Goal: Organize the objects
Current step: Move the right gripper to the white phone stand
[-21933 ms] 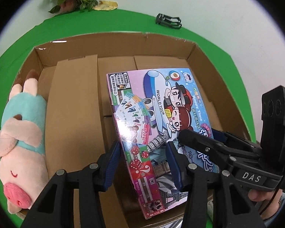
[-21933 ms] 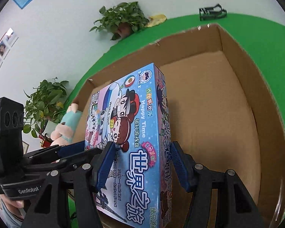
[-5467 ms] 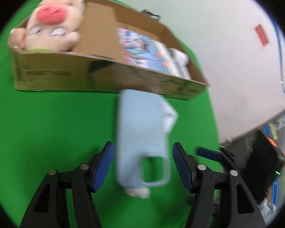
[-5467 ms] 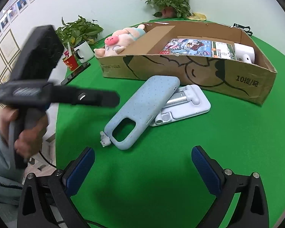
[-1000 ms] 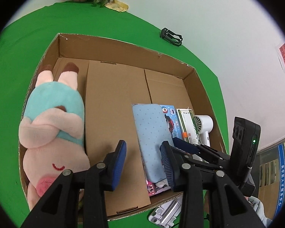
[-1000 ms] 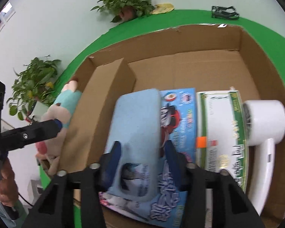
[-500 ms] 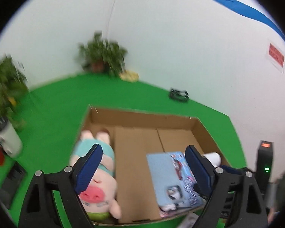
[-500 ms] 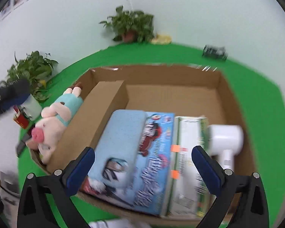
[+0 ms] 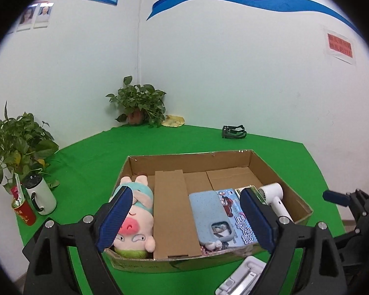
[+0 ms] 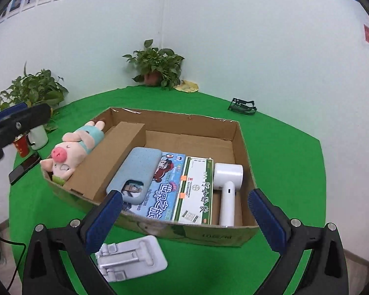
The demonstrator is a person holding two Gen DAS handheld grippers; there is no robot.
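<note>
While both grippers hang above the near edge of the green round table (image 10: 283, 147), nothing sits between either pair of jaws. Left gripper (image 9: 184, 216): blue-padded fingers spread wide apart, empty, framing the open brown cardboard box (image 9: 189, 158) from above. Right gripper (image 10: 184, 221): fingers equally wide apart, empty, just short of the box's near wall. Contents of the box, read from the right wrist view: a pink plush pig in a teal shirt (image 10: 72, 147) lies along the left wall, head toward the near end; a loose brown cardboard divider strip (image 10: 105, 159) lies beside it; a pale blue dotted phone case (image 10: 137, 172) rests flat on top of a colourful cartoon board-game box (image 10: 162, 191); a green-and-white carton (image 10: 195, 191) lies just beside that, touching it; a white handheld hair dryer (image 10: 227, 186) lies at the right end, handle toward the near wall. Outside the box, on the green cloth near its front wall, a white folding phone stand (image 10: 130, 258) lies flat. Far side of table: two potted green plants (image 10: 156, 65), a white mug (image 10: 38, 134), a red cup (image 10: 22, 145), a black phone (image 10: 24, 167) and a small black clip-like object (image 10: 242, 105).
</note>
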